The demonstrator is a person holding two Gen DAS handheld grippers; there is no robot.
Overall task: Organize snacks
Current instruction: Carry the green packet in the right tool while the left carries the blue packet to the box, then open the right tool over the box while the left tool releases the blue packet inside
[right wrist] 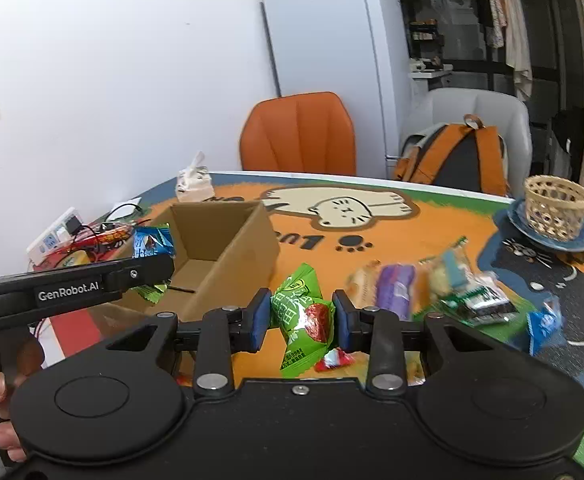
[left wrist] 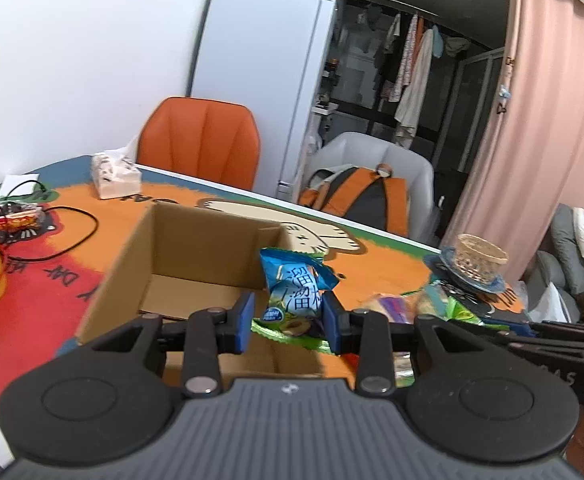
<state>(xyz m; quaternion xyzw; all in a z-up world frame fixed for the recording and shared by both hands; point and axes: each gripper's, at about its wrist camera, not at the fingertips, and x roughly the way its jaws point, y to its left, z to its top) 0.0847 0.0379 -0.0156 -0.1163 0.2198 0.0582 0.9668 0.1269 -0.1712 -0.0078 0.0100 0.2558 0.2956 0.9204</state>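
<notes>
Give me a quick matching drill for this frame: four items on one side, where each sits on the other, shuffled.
Items:
1. blue snack packet
2. green snack packet
3. woven basket
4. backpack

Places:
A. on the grey chair
B. clamped in the right gripper
C. on the blue plate
D. clamped in the left gripper

Pairs: 1-D, 2-B, 3-C, 4-A

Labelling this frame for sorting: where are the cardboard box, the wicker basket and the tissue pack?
cardboard box [left wrist: 208, 236], left wrist view, inner back wall
wicker basket [right wrist: 556, 206], right wrist view, woven side
tissue pack [left wrist: 115, 178], left wrist view, front face
</notes>
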